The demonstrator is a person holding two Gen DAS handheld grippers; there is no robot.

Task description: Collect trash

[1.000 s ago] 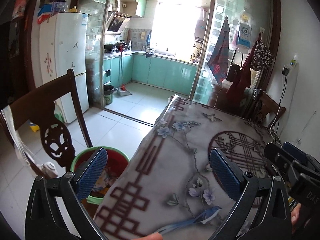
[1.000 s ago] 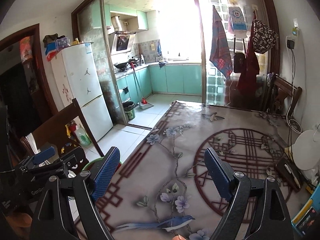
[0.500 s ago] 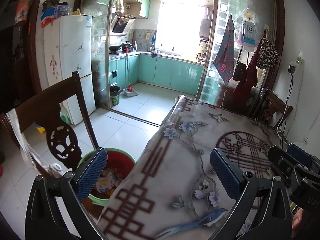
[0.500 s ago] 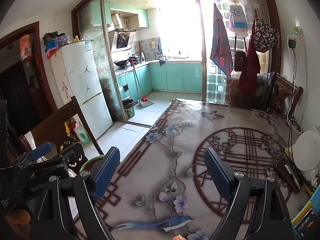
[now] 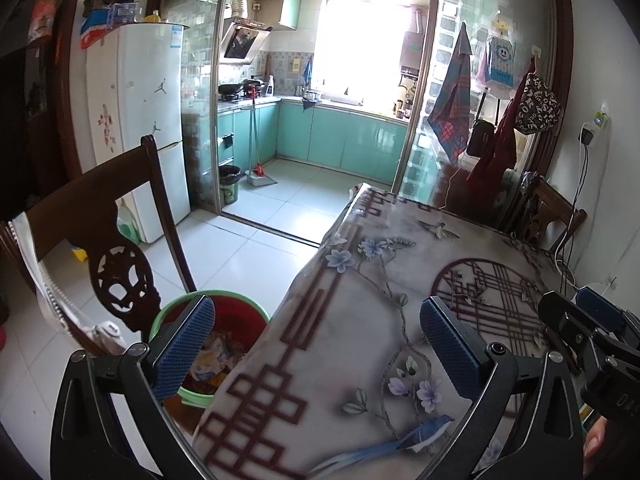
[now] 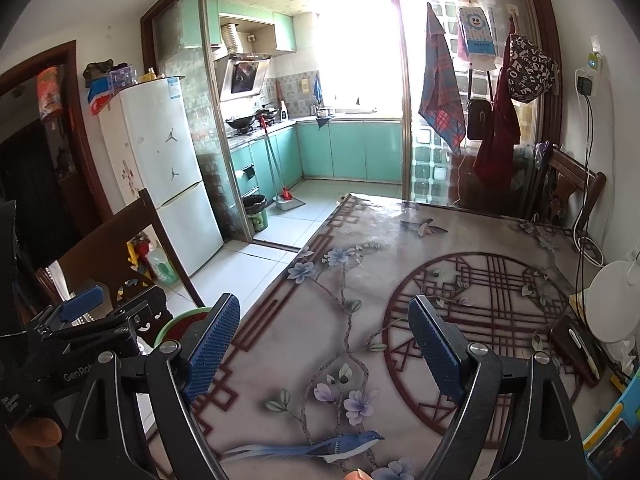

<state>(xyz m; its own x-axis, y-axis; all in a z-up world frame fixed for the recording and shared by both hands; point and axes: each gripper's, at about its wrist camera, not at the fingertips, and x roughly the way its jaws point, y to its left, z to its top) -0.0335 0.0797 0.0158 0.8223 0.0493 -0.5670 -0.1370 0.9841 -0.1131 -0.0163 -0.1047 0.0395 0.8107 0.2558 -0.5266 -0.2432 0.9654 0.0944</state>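
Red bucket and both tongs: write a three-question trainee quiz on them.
1. True or false: the red bucket stands on the table.
2. What lies inside the bucket?
3. The left tongs and right tongs are: A open and empty, B shut on trash.

Key:
1. False; it stands on the floor beside the table, by the chair.
2. Crumpled wrappers.
3. A.

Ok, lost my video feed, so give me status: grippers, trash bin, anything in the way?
Left gripper open, empty. Right gripper open, empty. Red bin on floor beside table, trash inside. Chair close by bin.
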